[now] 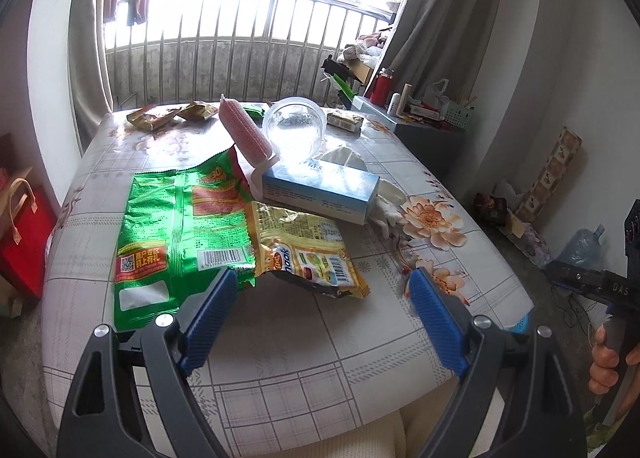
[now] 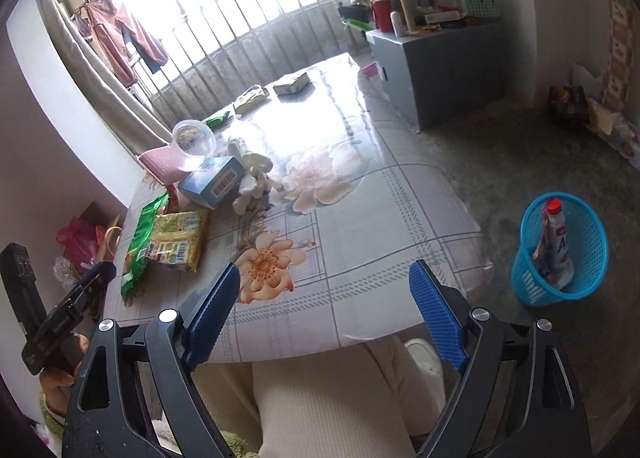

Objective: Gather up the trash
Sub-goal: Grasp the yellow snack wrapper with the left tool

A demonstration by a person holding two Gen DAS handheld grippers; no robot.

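A green snack bag (image 1: 176,226) and a yellow wrapper (image 1: 308,250) lie on the floral table (image 1: 304,342), with a blue tissue box (image 1: 320,194), a pink roll (image 1: 244,130) and a clear plastic bowl (image 1: 294,128) behind them. My left gripper (image 1: 320,286) is open and empty, just short of the yellow wrapper. My right gripper (image 2: 324,282) is open and empty over the table's near edge. In the right wrist view the green bag (image 2: 140,242), yellow wrapper (image 2: 180,238) and tissue box (image 2: 214,180) lie to the left. A blue bin (image 2: 568,254) on the floor holds a tube.
More wrappers (image 1: 168,116) and a small box (image 1: 344,120) lie at the table's far end. White crumpled gloves (image 2: 252,174) sit by the tissue box. A grey cabinet (image 2: 440,70) with clutter stands at the right. Red bags (image 1: 20,234) stand at the left. My legs (image 2: 328,398) are under the table.
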